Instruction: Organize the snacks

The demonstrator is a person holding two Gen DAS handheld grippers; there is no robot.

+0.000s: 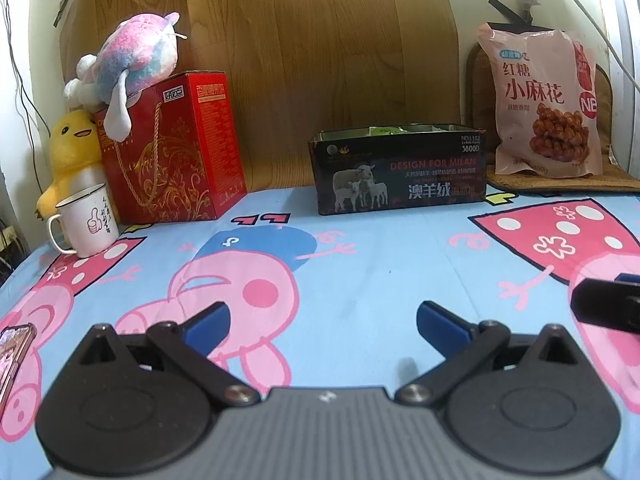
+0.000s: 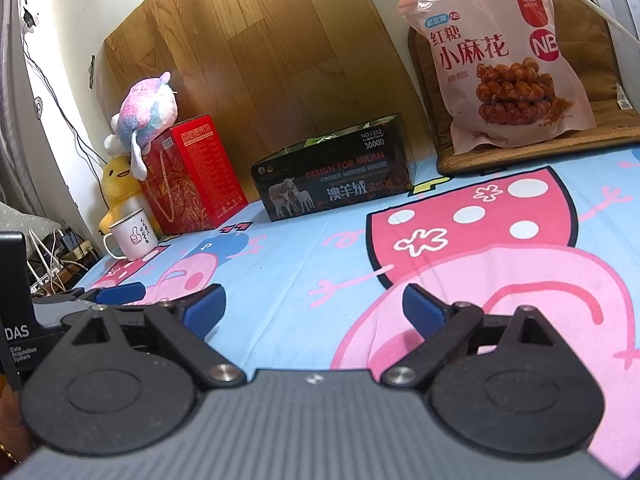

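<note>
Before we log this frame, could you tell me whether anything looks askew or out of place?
The pastel plush toy slumps half off the top of the red gift box, overhanging its edge. Nothing looks spilled or damaged.

The tin point(image 1: 400, 172) shows only a sliver of green point(image 1: 382, 131) over its rim; what lies inside is hidden. At the left edge of the left wrist view a phone point(image 1: 14, 354) is cut off, its screen blurred. At the right edge a dark hand-held gripper point(image 1: 606, 306) enters only in part, its jaws out of sight. The duck point(image 1: 72, 152) is half covered by the mug point(image 1: 86, 220) and red box point(image 1: 172, 148). Small print on the snack bag point(image 1: 546, 100) is too small to read.
</note>
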